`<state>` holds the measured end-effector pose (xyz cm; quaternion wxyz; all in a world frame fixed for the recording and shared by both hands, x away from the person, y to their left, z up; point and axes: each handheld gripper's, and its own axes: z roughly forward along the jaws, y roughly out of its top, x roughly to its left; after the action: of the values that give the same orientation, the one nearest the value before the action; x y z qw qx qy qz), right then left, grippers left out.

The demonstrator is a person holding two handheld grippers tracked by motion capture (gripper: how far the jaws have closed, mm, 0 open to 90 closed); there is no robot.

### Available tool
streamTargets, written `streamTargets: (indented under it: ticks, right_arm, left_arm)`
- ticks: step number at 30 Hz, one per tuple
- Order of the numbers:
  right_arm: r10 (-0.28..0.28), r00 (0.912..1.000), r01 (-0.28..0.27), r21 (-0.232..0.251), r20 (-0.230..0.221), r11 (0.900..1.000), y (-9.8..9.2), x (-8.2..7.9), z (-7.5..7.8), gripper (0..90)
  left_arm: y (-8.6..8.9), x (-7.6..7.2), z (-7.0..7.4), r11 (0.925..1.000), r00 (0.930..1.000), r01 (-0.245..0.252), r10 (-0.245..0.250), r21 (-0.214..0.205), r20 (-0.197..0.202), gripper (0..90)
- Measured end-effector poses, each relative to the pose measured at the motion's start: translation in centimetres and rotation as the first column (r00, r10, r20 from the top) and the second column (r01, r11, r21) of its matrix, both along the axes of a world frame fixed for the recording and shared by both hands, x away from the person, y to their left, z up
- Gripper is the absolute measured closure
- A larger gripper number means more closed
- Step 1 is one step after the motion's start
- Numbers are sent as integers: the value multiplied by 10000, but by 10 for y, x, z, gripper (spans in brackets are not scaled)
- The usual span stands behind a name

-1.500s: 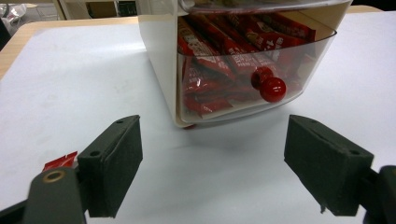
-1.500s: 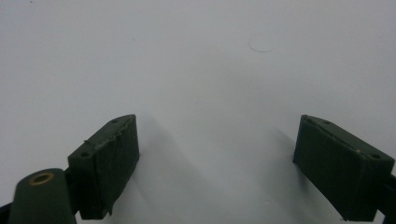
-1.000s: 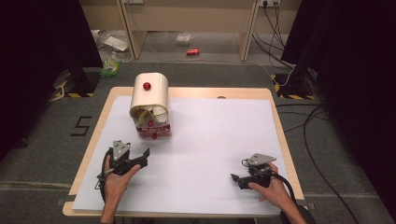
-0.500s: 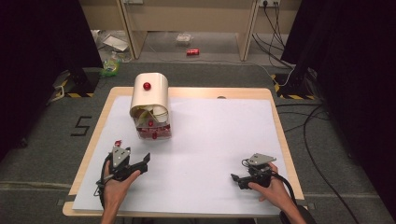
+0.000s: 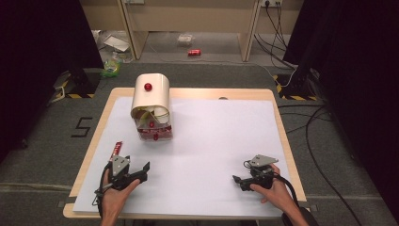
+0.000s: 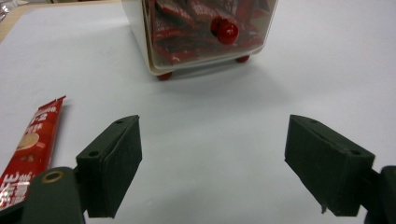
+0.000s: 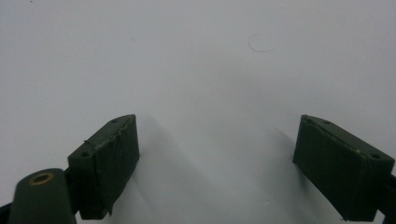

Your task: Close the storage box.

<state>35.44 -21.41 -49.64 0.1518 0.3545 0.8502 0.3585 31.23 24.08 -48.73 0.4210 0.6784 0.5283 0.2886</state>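
The red sachet lies flat on the white sheet, apart from the cream dispenser box and nearer you than it, on its left. It looks light, thin and slick, probably crinkly; you would likely do best nipping it across its narrow width near one end. Your left gripper, jaws spread and empty, sits just beside the sachet; your right gripper, likewise spread, rests well apart from the box.

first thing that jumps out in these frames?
The cream dispenser box with red knobs, standing at the table's far left and stuffed with red sachets. One loose red sachet lies flat near the left edge, just beyond the left gripper. Both grippers, left and right gripper, rest open.
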Motion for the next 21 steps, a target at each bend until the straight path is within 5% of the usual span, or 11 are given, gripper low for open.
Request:
streamTargets:
  ticks: [21]
  right_arm:
    - [2,10000,-2,0,6,10000,0,0,0,146]
  left_arm:
    - [-10,-19,-8,9973,9970,599,-577,428,-525,182]
